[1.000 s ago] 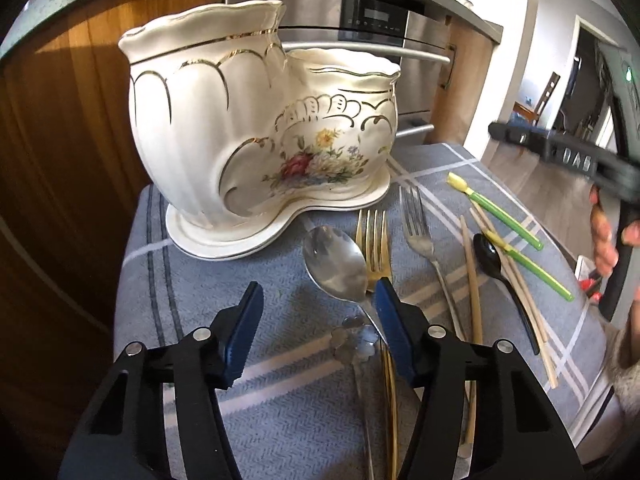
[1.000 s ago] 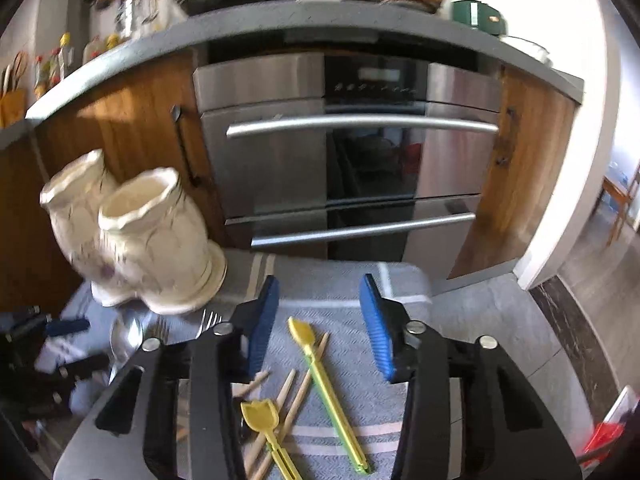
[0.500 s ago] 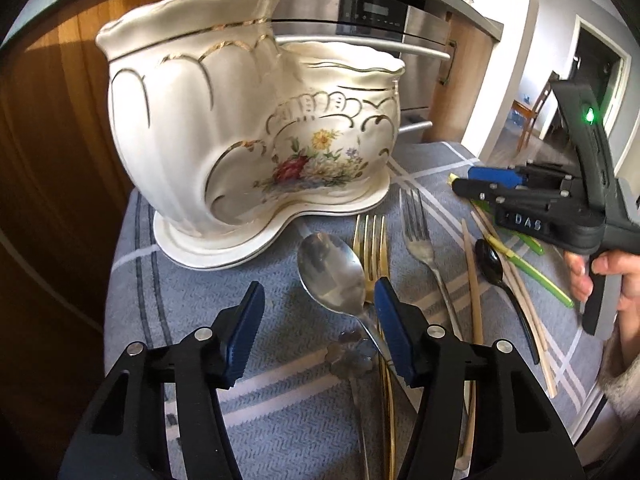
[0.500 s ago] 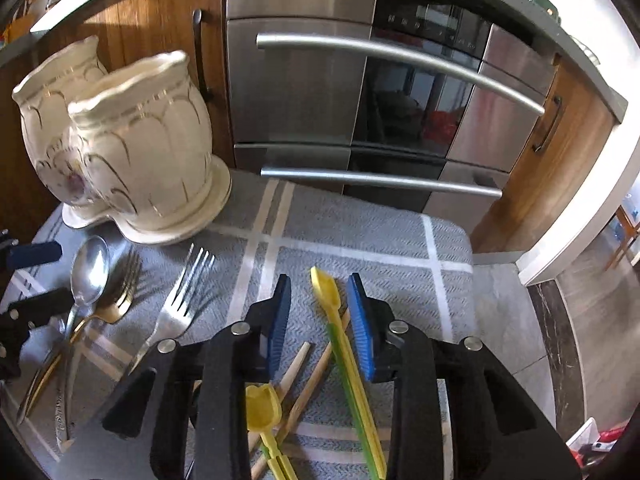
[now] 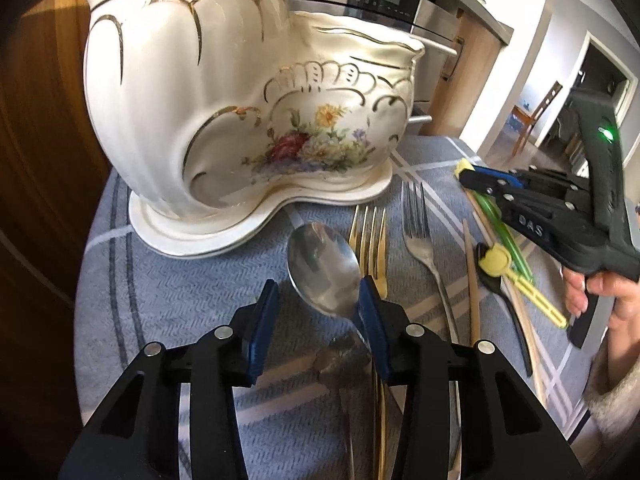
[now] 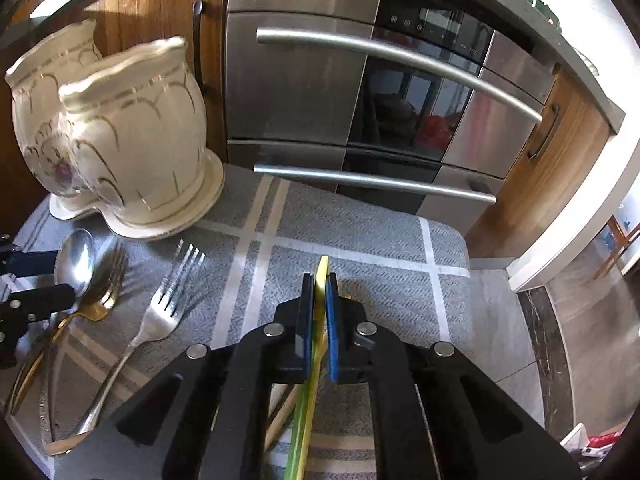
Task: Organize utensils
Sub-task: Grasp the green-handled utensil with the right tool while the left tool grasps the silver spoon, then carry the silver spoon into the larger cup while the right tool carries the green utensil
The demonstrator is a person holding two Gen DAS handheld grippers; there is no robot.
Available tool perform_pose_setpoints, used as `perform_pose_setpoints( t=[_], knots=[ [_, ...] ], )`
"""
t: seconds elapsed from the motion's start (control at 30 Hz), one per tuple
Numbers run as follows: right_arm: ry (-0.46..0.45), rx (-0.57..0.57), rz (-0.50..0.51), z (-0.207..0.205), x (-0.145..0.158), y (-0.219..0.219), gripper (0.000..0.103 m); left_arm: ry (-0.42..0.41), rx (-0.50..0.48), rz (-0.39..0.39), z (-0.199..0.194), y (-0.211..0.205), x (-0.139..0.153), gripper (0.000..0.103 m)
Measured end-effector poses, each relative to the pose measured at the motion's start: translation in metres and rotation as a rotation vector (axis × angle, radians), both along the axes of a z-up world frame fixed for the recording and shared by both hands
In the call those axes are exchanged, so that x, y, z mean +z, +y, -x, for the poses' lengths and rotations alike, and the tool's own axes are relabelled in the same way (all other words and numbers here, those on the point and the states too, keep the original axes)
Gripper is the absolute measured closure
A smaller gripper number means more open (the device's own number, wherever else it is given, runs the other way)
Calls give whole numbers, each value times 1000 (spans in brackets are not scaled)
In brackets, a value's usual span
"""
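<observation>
A cream ceramic utensil holder (image 5: 240,100) with gold trim and painted flowers stands at the back left of the grey checked cloth (image 5: 160,292). In front of it lie a silver spoon (image 5: 324,272), a gold fork (image 5: 372,240) and a silver fork (image 5: 420,240). My left gripper (image 5: 318,312) hovers over the spoon's neck, jaws closing; the neck lies between them beside the right finger, unpressed. My right gripper (image 6: 320,292) is shut on a green utensil with a yellow tip (image 6: 322,272), low over the cloth (image 6: 360,240). It shows in the left wrist view as the right gripper (image 5: 476,176).
A second yellow-headed utensil (image 5: 496,260), a black spoon (image 5: 516,320) and wooden chopsticks (image 5: 472,280) lie at the right of the cloth. A person's hand (image 5: 600,288) holds the right gripper's handle. A steel oven (image 6: 360,100) stands right behind the cloth.
My right gripper came down over the green utensil and shut on it. The left gripper's jaws narrowed around the silver spoon's neck, and the holder looms a little larger.
</observation>
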State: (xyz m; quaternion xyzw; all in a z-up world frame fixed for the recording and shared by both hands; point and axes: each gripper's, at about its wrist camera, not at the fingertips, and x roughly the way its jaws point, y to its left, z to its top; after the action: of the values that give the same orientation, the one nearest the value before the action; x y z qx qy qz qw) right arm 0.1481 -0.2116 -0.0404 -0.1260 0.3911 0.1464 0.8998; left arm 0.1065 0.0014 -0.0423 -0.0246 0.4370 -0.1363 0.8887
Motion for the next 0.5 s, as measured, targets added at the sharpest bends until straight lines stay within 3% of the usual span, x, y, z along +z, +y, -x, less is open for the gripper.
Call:
perform_pose_setpoints(
  t=[0.23,0.3,0.37,0.5],
  knots=[
    [-15,5,-23,8,6,-3,97,-1,5,26,-9,-3,-3,60],
    [-14,7,-36,9,8,-4,97,-4,12,29,-8,-3,-3,64],
    [-15,12,-55,12,11,-5,97,-5,11,22,-7,-4,-4,79],
    [-30,16,-68,18,16,-6,97,-31,15,18,-6,-3,-2,90]
  ],
)
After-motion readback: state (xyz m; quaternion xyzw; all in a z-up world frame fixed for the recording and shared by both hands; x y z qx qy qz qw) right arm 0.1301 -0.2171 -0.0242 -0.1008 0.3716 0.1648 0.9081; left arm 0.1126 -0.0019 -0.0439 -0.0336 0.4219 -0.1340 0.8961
